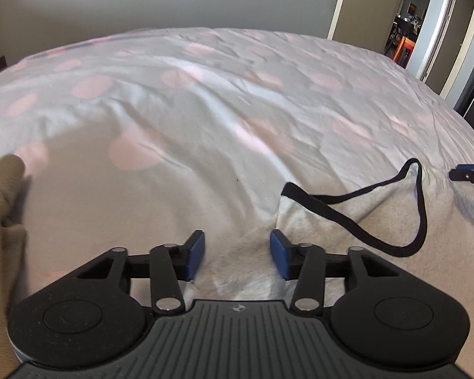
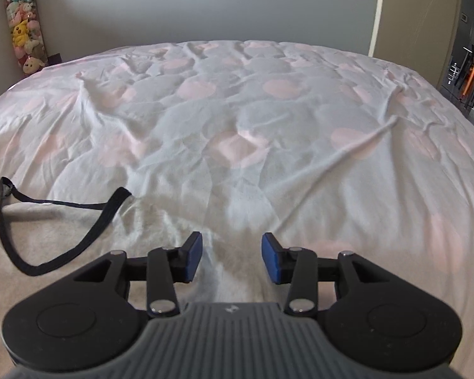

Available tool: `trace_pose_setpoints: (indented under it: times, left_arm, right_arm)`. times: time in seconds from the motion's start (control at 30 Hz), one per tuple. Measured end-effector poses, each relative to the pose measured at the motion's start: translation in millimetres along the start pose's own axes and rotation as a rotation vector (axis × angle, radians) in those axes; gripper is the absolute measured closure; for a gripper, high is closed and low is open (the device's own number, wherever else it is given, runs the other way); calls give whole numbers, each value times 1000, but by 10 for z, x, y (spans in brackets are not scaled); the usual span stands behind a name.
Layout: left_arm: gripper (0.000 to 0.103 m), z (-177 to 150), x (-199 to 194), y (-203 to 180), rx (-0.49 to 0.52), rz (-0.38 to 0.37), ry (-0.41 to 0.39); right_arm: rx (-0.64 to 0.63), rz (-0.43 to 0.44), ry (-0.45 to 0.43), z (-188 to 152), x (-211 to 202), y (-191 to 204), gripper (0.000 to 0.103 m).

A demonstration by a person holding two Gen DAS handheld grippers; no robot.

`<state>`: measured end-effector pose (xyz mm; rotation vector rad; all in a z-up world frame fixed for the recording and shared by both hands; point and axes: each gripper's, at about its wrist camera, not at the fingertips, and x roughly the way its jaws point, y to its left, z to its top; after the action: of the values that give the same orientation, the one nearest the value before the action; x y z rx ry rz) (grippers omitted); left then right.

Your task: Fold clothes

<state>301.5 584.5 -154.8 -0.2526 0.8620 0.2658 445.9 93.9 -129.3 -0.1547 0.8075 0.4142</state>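
left gripper (image 1: 237, 254): jaws wide apart, holding nothing, over the garment's edge | right gripper (image 2: 232, 257): jaws wide apart, empty, low over the fabric | beige black-trimmed garment (image 1: 347, 221): lies flat on the pink-dotted bedsheet (image 2: 237, 126), between both grippers

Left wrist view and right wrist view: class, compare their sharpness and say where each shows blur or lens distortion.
Left wrist view: bedspread smeared by motion blur, beige cloth at the left edge soft, left claw crisp. Right wrist view: sharper, bedspread creases clear, right claw crisp. Both: fisheye bulges the bed into a dome and bends the door frame.
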Motion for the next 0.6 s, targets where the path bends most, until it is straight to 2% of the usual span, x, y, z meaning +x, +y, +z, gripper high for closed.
trace_pose_setpoints:
  times: [0.07,0.13,0.17,0.2,0.23,0.27,0.4,0.43,0.5,0.6]
  left_arm:
    - [79,-51,46,28,-11,-2,-8]
    - [97,-88,31,51,-17,-9,-30]
    - [101,-91,19,58,-21,-16,-39]
    - [102,-89,5,58,-22,-20,-49]
    - [102,-85,-13,53,-17,-21,-60]
    - [102,-71,-48,41,-8,-13,-79]
    - [103,76,-264,23,-9,37,-207]
    - [103,136,-284,26,-5,53,-220]
    - [103,242,-243,21,14,85,-214]
    - [103,286,-24,-4,41,124,-153]
  right_arm:
    - [5,18,8,2,59,-15,58]
    - [10,35,15,3,118,-31,59]
    - [12,44,19,4,147,-38,59]
    - [15,53,23,5,177,-46,69]
    - [17,61,27,5,206,-54,86]
    - [13,67,27,10,214,-49,93]
    - [3,45,13,34,226,-25,94]
    - [4,39,10,39,238,-25,98]
    - [6,26,5,48,262,-26,98]
    - [9,7,-2,63,299,-26,98]
